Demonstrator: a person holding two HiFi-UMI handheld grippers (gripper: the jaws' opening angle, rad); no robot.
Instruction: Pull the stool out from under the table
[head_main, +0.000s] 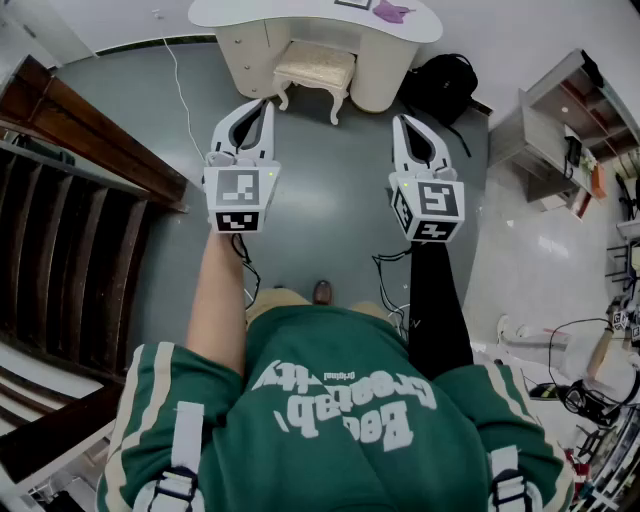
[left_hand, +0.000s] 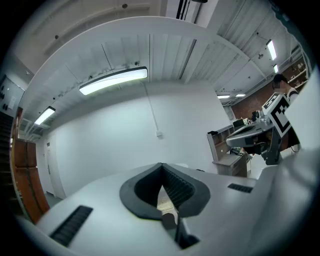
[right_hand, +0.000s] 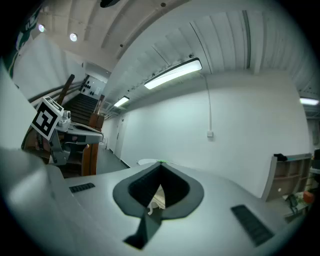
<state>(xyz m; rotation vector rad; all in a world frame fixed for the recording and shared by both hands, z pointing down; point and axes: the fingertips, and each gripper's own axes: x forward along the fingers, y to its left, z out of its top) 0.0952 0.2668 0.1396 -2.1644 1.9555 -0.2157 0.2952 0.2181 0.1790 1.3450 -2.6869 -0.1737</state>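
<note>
Stool (head_main: 315, 68) back part tucked under table (head_main: 300, 14). Left gripper (head_main: 266, 103), right gripper (head_main: 399, 121) both pressed together, empty, well short of it. Gripper views catch only cream sliver.

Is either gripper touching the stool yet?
No; the left gripper and right gripper both hang short of the stool, grey floor between.

Stool tucked part-way under the table.
I see the stool (head_main: 315, 66), a cream cushioned seat on curved pale legs, standing upright in the knee gap of the white, curved-top table (head_main: 250, 12), with its near edge and front legs jutting out toward me.
</note>
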